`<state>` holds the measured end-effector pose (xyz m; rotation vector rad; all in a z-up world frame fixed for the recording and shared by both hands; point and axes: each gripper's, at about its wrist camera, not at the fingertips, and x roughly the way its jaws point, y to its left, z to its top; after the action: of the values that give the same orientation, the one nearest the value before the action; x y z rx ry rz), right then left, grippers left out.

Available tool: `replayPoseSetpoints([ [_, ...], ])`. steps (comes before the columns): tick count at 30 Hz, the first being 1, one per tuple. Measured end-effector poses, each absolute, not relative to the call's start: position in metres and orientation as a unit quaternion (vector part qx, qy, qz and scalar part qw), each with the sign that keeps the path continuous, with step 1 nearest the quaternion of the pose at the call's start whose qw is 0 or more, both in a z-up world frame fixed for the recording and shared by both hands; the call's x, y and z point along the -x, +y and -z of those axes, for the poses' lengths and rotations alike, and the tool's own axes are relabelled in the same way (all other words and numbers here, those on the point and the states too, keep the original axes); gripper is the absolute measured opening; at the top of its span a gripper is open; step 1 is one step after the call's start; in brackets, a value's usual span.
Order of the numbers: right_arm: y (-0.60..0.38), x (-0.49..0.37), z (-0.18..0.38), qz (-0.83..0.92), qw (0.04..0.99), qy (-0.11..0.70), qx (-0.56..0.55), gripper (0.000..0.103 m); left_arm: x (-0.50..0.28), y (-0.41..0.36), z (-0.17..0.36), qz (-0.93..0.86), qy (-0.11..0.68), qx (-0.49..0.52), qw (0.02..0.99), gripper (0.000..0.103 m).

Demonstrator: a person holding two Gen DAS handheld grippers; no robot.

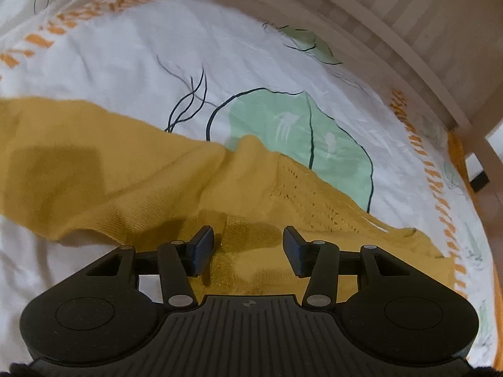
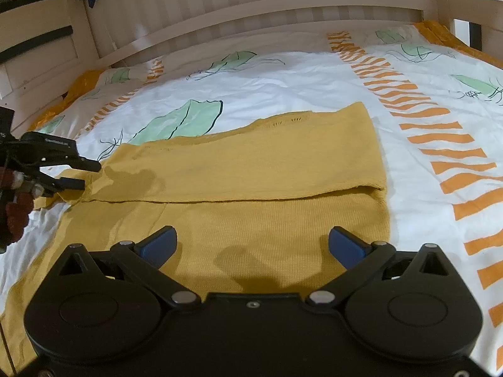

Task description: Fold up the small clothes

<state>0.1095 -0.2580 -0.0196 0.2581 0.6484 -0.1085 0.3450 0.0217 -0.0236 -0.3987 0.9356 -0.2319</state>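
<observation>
Left wrist view: your left gripper (image 1: 248,248) hangs with jaws apart, empty, over the mustard knit garment (image 1: 125,182), which spreads ahead and leftward on the bedsheet (image 1: 132,62).

Right wrist view: your right gripper (image 2: 251,245) gapes wide, holding nothing. Ahead of it, one fold looks done; the sleeve end at far left probably still needs tucking.

Mustard garment (image 2: 251,169): near edge hidden behind right gripper (image 2: 251,245); left end cut off in left wrist view. Bedsheet (image 1: 141,62): upper part blurred.
</observation>
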Motion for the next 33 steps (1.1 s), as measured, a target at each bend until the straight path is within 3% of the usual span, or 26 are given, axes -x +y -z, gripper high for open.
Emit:
replayPoseSetpoints([
  [2,-0.259,-0.110,0.020,0.052,0.938,0.318,-0.128,0.103,-0.346,0.022,0.027,0.109,0.445,0.202,0.866,0.045],
  [3,-0.259,-0.110,0.020,0.052,0.938,0.319,-0.128,0.103,-0.346,0.022,0.027,0.113,0.439,0.208,0.867,0.036],
  [4,-0.259,-0.110,0.020,0.051,0.937,0.319,-0.129,0.103,-0.345,0.021,0.026,0.115,0.432,0.208,0.870,0.018],
  [6,-0.259,-0.110,0.021,0.050,0.937,0.321,-0.128,0.103,-0.342,0.017,0.021,0.108,0.420,0.189,0.881,0.004],
  [10,-0.258,-0.111,0.022,0.046,0.937,0.324,-0.125,0.103,-0.319,-0.014,-0.008,0.168,0.369,0.119,0.906,0.003],
  [15,-0.256,-0.112,0.023,0.045,0.936,0.327,-0.122,0.103,-0.263,-0.078,-0.011,0.270,0.325,-0.113,0.899,0.004],
  [26,-0.255,-0.112,0.023,0.042,0.936,0.327,-0.124,0.103,-0.299,-0.027,0.010,0.161,0.362,-0.041,0.917,0.007],
  [28,-0.254,-0.111,0.023,0.042,0.936,0.327,-0.122,0.103,-0.310,-0.013,0.011,0.118,0.373,-0.028,0.920,0.035],
  [33,-0.253,-0.112,0.023,0.038,0.937,0.326,-0.120,0.103,-0.314,0.032,0.010,0.079,0.378,0.046,0.921,0.047],
])
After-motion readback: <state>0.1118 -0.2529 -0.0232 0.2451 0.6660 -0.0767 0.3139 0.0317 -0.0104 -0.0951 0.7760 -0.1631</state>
